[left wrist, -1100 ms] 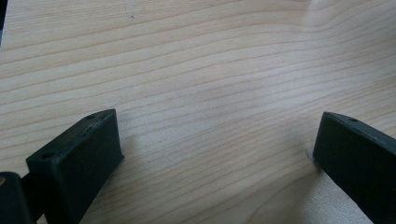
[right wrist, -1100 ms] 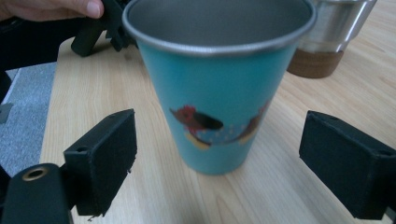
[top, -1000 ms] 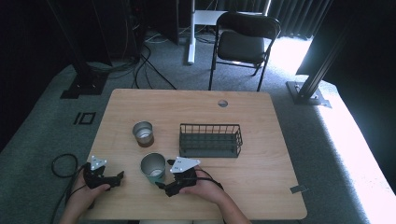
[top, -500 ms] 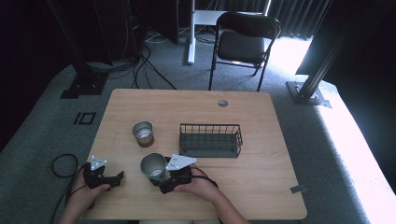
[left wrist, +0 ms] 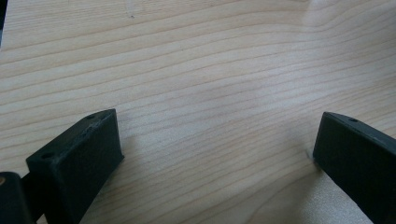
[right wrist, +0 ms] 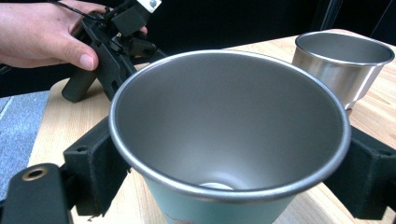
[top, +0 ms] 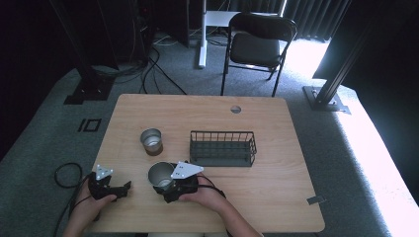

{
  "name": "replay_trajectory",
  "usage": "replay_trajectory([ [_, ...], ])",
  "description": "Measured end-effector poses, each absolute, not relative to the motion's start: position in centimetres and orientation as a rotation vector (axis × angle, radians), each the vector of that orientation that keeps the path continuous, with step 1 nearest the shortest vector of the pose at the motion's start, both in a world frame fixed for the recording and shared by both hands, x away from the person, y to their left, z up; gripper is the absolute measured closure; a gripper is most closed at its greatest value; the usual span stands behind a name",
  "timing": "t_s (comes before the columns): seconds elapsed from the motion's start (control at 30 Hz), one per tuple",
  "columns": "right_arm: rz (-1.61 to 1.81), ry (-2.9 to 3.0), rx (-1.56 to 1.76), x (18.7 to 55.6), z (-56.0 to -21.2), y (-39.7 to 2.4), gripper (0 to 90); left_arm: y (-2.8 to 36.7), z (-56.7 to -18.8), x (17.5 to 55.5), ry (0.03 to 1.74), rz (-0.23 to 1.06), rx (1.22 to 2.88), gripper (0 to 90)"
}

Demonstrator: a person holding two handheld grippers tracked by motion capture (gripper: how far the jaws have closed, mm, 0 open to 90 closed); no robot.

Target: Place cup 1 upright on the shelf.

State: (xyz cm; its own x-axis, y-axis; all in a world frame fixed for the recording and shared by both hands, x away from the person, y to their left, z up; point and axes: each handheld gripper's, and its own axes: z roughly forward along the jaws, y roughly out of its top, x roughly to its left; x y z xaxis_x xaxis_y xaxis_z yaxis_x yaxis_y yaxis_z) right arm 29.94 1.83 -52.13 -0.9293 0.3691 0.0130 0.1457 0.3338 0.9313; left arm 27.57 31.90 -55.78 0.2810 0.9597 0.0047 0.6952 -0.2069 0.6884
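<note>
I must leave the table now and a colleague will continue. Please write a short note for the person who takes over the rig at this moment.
Right gripper: jaws on either side of the near metal cup, which stands upright at the table's front edge; whether they press it, I cannot tell.
Left gripper: open and holding nothing, low over bare wood at the front left.
Second metal cup: upright, farther back on the table.
Wire basket: holds nothing, right of the second cup.
Done: nothing placed yet.
Left: probably grip and move the near cup; where to is not evident.

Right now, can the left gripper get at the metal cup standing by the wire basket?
Probably yes. The left gripper is open over bare table, and nothing stands between it and the far metal cup.
</note>
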Motion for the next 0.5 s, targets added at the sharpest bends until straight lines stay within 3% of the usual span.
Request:
replay_trajectory([
  [0.5,1.638,2.397,0.499,29.72,-51.83,2.5,12.3,31.9,-55.78,27.57,1.48,0.596,1.979,1.7],
])
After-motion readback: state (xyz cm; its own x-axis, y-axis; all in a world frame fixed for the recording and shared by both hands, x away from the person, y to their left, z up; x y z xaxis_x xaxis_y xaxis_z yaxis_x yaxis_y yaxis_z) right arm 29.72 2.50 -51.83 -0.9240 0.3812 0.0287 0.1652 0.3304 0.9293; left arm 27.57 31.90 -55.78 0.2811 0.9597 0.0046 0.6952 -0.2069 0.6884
